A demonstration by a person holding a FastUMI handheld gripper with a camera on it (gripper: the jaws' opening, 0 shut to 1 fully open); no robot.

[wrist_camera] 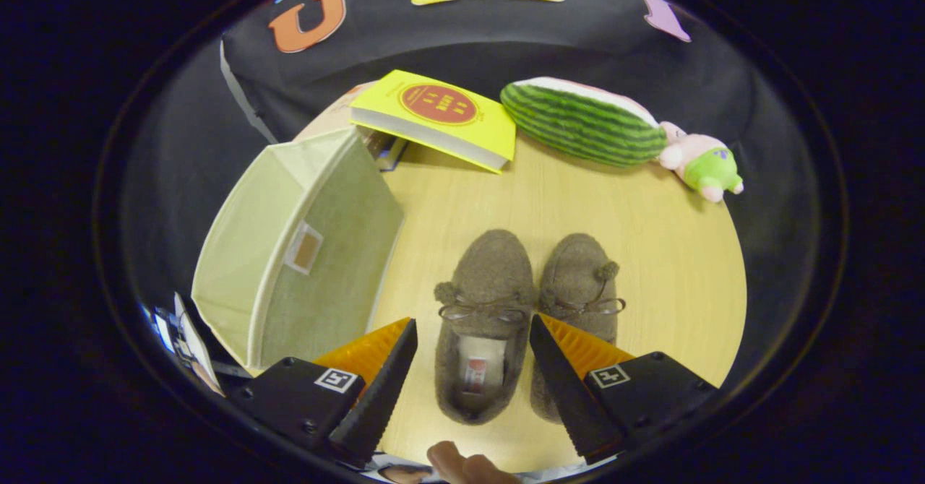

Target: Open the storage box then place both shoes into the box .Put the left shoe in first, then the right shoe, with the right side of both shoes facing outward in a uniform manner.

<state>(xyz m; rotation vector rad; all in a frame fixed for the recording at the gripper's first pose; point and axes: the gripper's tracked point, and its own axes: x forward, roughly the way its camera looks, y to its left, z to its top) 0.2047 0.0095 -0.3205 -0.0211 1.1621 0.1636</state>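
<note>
Spreading under everything is a round, pale wooden table [650, 253], its far edge meeting the dark cloth wall. On its left part stands the biggest thing, a pale green fabric storage box [289, 253] tipped so its open inside faces the camera, a small tan patch on its inner wall. Beyond the box, at the back of the table, a yellow book [441, 119] with a red round mark rests on top of other books. Just beside it to the right lies a striped watermelon-slice plush [578, 123], and touching that plush's right end is a small pink and green soft toy [704, 162].

Near the middle of the table two brown fuzzy slippers sit side by side, toes pointing away, their sides touching. The left shoe [480, 310] lies between the fingers, its opening and a white label inside visible; the right shoe [582, 285] is partly hidden behind the right finger.

Held wide apart, the gripper [473, 332] has its fingers either side of the left shoe's heel part, not pressing on it. A fingertip [452, 462] of a person shows just below the shoes.
</note>
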